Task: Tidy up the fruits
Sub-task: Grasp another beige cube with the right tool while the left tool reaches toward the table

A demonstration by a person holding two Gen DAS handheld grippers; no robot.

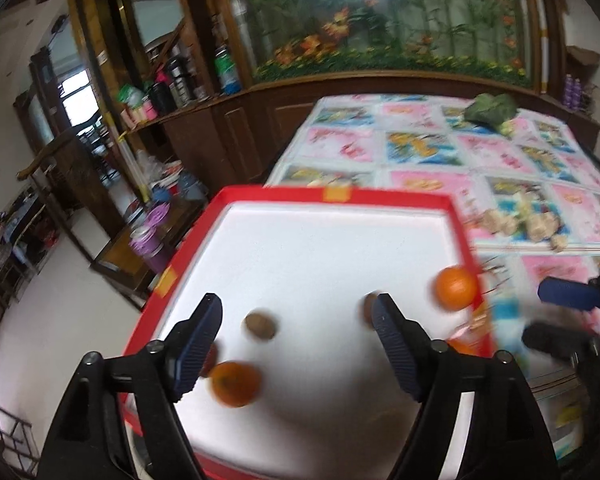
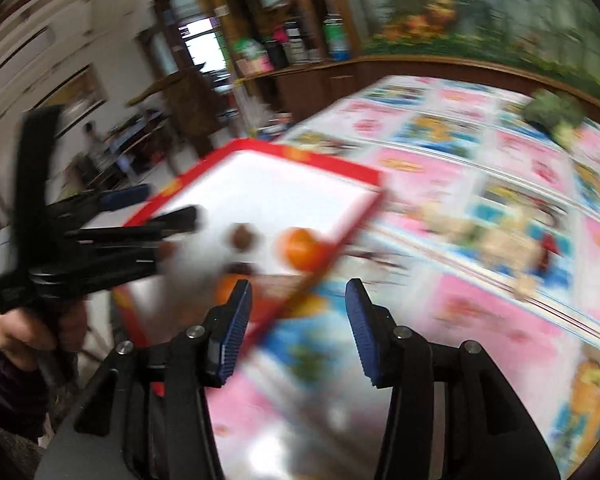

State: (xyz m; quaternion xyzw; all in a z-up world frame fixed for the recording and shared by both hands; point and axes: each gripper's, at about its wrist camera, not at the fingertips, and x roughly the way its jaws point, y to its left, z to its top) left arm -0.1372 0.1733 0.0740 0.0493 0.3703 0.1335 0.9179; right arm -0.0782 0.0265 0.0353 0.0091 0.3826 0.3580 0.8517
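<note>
Hovering, left wrist view: the left gripper [image 1: 296, 320] is held over the red-rimmed tray [image 1: 384, 194], fingers spread wide, nothing gripped.
Fruit, same view: a kiwi [image 1: 261, 324] is seen just ahead between the fingers, the near orange [image 1: 236, 384] by the left finger, the far orange [image 1: 456, 288] against the right rim.
Right wrist view: the right gripper [image 2: 298, 328] is seen open and empty, beside the tray's edge; this orange [image 2: 300, 249] lies ahead-left.
Nearer: the left, judged.

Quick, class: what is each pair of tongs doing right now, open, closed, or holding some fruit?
Left tongs: open, holding nothing, hovering over the red tray.
Right tongs: open, holding nothing, over the tray's edge and the tablecloth.
</note>
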